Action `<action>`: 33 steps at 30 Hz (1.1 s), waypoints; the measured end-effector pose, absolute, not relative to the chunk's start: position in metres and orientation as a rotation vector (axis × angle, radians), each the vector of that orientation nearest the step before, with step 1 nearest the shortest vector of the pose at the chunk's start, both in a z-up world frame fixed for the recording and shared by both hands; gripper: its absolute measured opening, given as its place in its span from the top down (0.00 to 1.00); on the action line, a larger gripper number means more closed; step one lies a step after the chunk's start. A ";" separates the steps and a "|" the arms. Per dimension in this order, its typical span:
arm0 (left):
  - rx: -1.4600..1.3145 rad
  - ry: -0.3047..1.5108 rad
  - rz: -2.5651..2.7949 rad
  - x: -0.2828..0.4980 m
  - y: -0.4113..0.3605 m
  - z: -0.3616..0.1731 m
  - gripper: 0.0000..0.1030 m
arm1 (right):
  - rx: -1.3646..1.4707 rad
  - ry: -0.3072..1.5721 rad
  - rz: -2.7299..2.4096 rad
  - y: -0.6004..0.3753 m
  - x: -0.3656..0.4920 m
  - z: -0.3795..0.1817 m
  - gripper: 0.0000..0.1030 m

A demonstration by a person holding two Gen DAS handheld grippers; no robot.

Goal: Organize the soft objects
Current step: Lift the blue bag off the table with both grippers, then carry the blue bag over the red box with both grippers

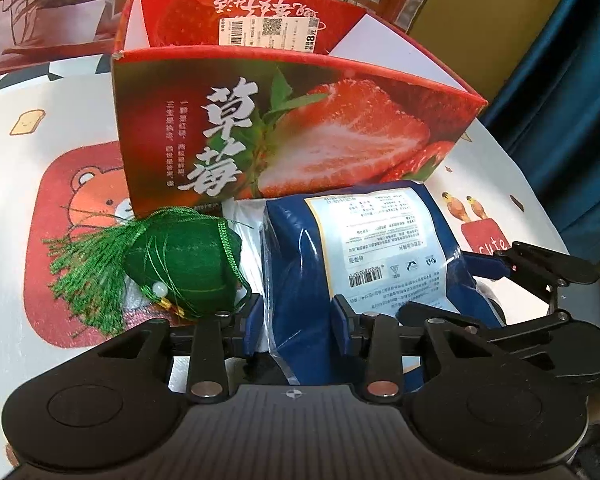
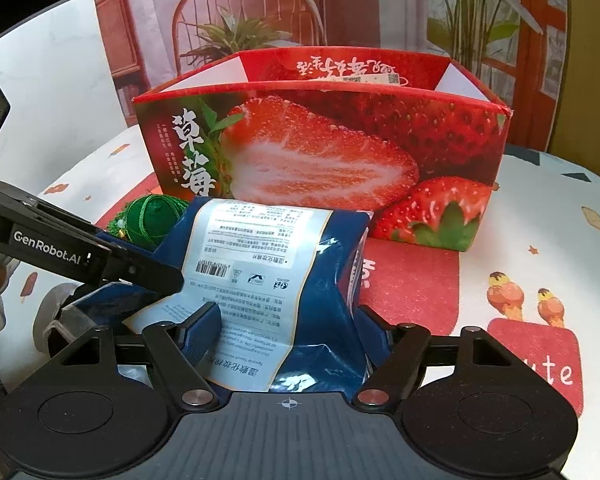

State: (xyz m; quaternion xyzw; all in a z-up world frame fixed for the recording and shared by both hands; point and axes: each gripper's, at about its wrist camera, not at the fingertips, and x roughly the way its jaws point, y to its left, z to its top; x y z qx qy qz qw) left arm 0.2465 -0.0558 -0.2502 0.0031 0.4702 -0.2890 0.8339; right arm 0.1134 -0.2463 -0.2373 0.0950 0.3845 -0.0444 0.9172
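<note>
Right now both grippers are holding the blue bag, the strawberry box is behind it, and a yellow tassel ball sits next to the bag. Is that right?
Almost. The tassel ball is green, not yellow; the left wrist view shows it clearly. The rest holds: the left gripper and right gripper both hold the blue bag, and the strawberry box stands behind it.

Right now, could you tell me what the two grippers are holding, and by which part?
Both grip the blue packet: the left gripper pinches its near left edge, and the right gripper clamps across its near end, by the label.
</note>
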 end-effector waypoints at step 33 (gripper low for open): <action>-0.027 0.626 -0.673 0.221 -0.047 -0.140 0.64 | -0.013 0.529 -0.012 -0.256 0.124 -0.144 0.42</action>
